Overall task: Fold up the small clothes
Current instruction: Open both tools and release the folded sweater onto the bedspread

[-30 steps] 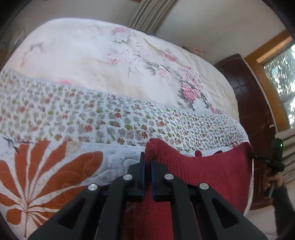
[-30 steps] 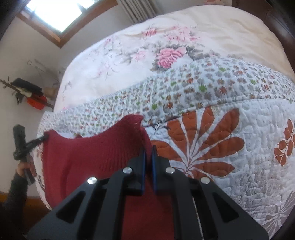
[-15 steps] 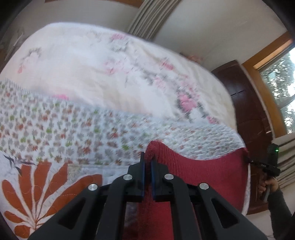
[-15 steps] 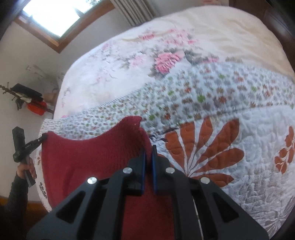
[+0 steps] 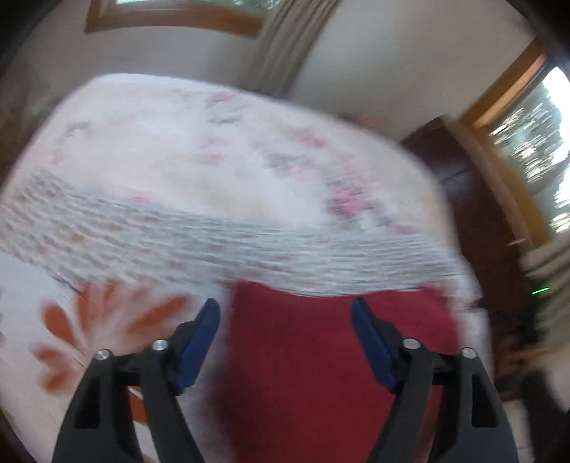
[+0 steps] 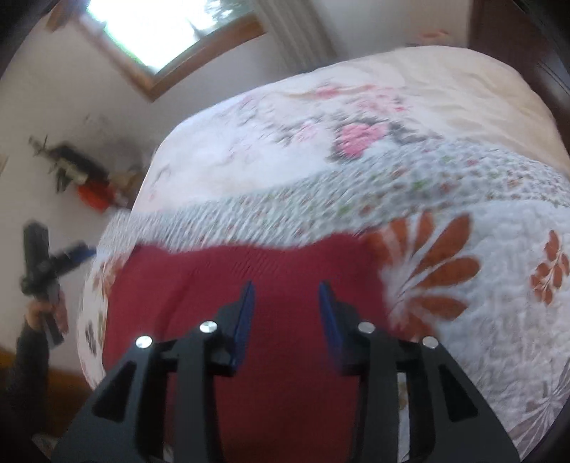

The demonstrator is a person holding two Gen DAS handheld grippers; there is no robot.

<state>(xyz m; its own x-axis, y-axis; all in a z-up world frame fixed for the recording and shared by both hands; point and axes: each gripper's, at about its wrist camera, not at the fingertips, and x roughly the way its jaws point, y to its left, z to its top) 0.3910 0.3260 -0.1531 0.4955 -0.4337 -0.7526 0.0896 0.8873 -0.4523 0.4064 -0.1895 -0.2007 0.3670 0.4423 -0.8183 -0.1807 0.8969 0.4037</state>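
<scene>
A dark red knitted garment (image 5: 320,356) (image 6: 278,320) lies flat on the quilted bedspread (image 5: 89,313) (image 6: 481,320) near the bed's front edge. My left gripper (image 5: 285,315) stands open above the garment's left part, with nothing between its blue pads. My right gripper (image 6: 286,295) is also open over the garment's middle, holding nothing. The left gripper (image 6: 53,263) also shows at the far left of the right wrist view, held by a hand (image 6: 39,313). Both views are blurred by motion.
A cream blanket with pink roses (image 5: 249,171) (image 6: 356,135) covers the far half of the bed. Dark wooden furniture (image 5: 473,213) stands beside the bed, with a window (image 5: 534,142) behind it. A window (image 6: 160,32) and clutter (image 6: 89,185) sit by the wall.
Both grippers were shut on the garment's upper edge and holding it up; they have opened and let go. The garment now lies flat on the quilt, and both cameras have tilted upward.
</scene>
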